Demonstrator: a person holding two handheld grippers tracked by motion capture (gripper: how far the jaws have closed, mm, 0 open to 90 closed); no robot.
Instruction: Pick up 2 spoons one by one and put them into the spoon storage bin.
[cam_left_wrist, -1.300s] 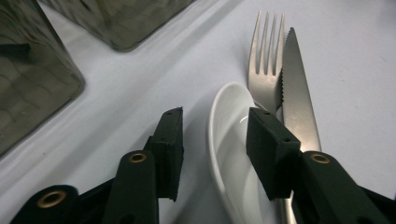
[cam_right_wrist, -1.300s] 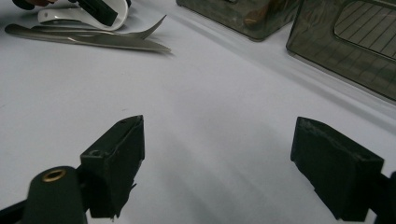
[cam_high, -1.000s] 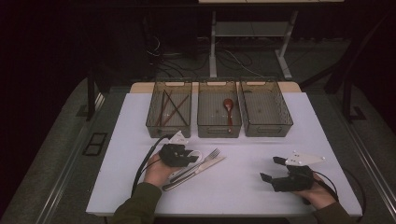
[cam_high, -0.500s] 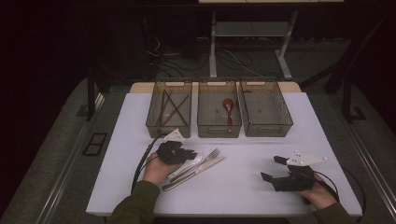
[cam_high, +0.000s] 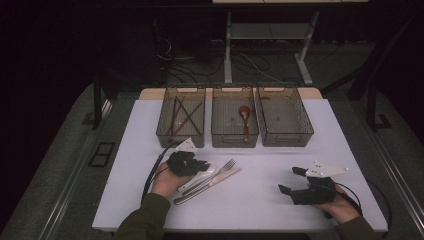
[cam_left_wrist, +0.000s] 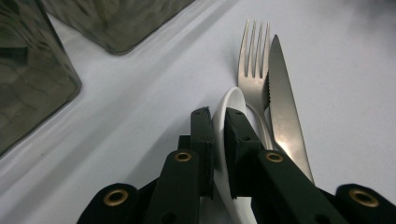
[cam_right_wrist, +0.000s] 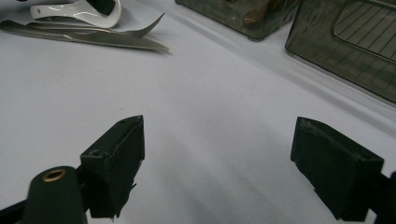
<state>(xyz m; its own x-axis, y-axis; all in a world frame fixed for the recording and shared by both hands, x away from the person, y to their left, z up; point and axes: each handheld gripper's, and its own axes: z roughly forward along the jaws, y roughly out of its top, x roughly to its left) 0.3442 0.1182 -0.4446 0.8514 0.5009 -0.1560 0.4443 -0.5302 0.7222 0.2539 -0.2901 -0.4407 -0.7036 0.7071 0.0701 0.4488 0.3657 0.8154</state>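
A: How did the left gripper stand?

B: Its jaws had just closed on the rim of the white spoon, pinching it; the spoon lay on the table just beside the fork and knife, near the trays.

A: And the right gripper?

B: It rested well apart, jaws spread wide over bare table.
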